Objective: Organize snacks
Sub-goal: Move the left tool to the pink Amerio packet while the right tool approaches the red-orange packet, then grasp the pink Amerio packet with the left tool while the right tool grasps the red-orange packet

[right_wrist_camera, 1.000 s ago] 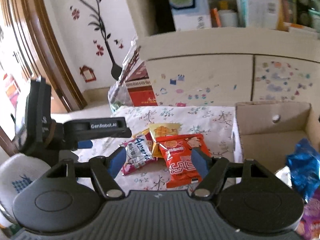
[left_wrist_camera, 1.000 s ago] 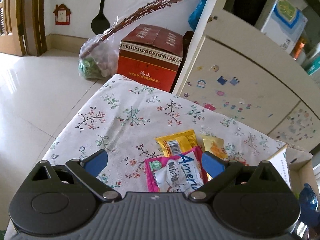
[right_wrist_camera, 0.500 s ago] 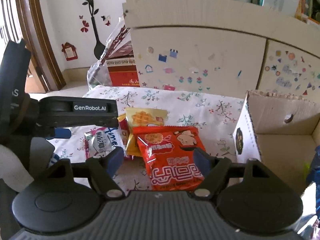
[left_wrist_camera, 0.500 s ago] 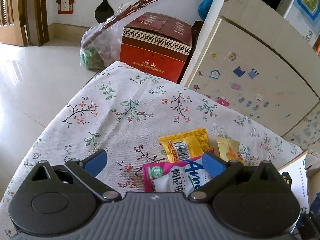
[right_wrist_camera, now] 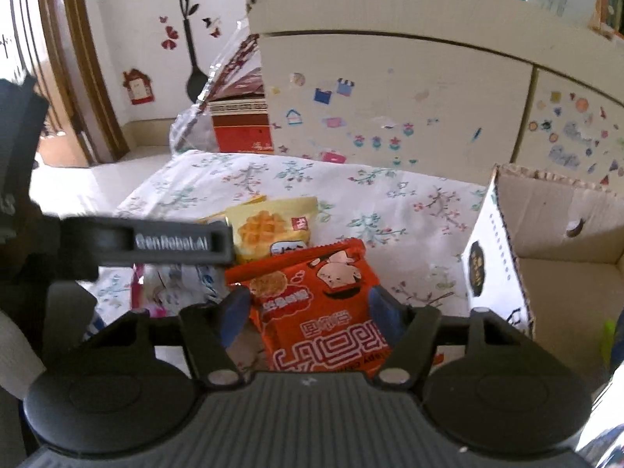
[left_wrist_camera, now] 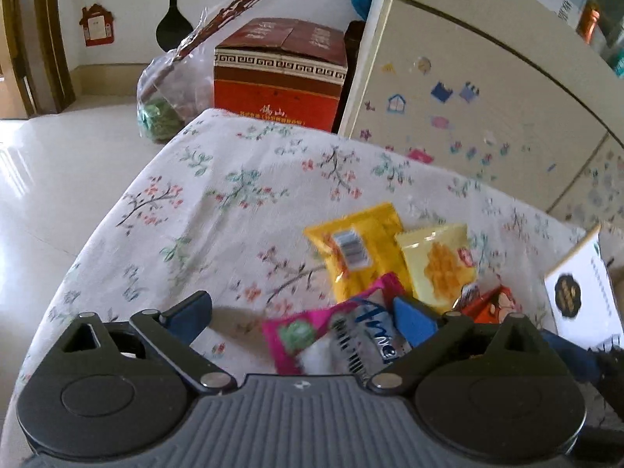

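Several snack packets lie together on the floral tablecloth (left_wrist_camera: 241, 195). My left gripper (left_wrist_camera: 302, 318) is open, its fingers on either side of a pink and white packet (left_wrist_camera: 335, 335). Beyond it lie a yellow packet (left_wrist_camera: 360, 249) and a pale waffle packet (left_wrist_camera: 438, 265). My right gripper (right_wrist_camera: 310, 312) is open, its fingers on either side of a red-orange packet (right_wrist_camera: 316, 300). The waffle packet (right_wrist_camera: 273, 230) and the pink packet (right_wrist_camera: 171, 288) lie to its left. The left gripper's body (right_wrist_camera: 117, 241) crosses that view.
An open cardboard box (right_wrist_camera: 546, 234) stands at the table's right; its white side shows in the left view (left_wrist_camera: 581, 292). Behind the table are a sticker-covered cabinet (right_wrist_camera: 390, 97), a red carton (left_wrist_camera: 280, 70) and a plastic bag (left_wrist_camera: 163, 89) on the floor.
Both grippers have moved forward and down toward the packets. The red-orange packet now lies between the right fingers. The pink packet sits closer between the left fingers.
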The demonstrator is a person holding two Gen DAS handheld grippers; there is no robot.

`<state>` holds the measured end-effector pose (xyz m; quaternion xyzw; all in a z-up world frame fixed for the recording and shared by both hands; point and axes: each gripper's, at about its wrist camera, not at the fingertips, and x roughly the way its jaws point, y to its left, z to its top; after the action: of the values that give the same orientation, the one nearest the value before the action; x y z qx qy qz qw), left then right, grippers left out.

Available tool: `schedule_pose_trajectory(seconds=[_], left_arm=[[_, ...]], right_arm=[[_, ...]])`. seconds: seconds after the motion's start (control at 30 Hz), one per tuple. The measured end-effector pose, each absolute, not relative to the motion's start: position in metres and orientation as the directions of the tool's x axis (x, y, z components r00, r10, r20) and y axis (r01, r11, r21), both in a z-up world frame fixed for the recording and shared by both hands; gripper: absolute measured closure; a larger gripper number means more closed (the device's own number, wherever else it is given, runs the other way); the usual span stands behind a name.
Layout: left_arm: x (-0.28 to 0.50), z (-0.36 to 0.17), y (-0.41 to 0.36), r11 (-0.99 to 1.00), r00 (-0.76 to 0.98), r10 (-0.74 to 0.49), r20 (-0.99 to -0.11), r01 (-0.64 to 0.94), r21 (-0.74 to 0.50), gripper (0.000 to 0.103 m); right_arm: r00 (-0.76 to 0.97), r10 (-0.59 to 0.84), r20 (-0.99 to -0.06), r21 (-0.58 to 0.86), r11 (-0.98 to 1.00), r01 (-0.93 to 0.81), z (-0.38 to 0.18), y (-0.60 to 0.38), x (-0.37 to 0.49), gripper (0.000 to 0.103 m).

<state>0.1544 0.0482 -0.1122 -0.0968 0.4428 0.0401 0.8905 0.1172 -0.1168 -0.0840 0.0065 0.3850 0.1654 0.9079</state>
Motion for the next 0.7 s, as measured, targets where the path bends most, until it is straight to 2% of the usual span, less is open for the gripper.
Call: schedule_pose_trajectory(seconds=[0.17, 0.43, 0.7], left_arm=[[0.131, -0.113, 0.047, 0.992, 0.583, 0.011, -0.812, -0.107, -0.064, 0.004], [0.082, -0.11, 0.053, 0.994, 0.525, 0.017, -0.851, -0.103, -0.044, 0.004], [0.017, -0.109, 0.05, 0.992, 0.531, 0.045, -0.846, -0.126, -0.027, 0.003]], right_arm=[[0.625, 0.327, -0.709, 0.128, 0.931, -0.341, -0.082, -0.107, 0.097, 0.036], [0.567, 0.366, -0.738, 0.153, 0.909, -0.388, -0.077, -0.105, 0.051, 0.036], [0.538, 0.355, -0.764, 0.156, 0.912, -0.38, -0.071, -0.113, -0.007, 0.035]])
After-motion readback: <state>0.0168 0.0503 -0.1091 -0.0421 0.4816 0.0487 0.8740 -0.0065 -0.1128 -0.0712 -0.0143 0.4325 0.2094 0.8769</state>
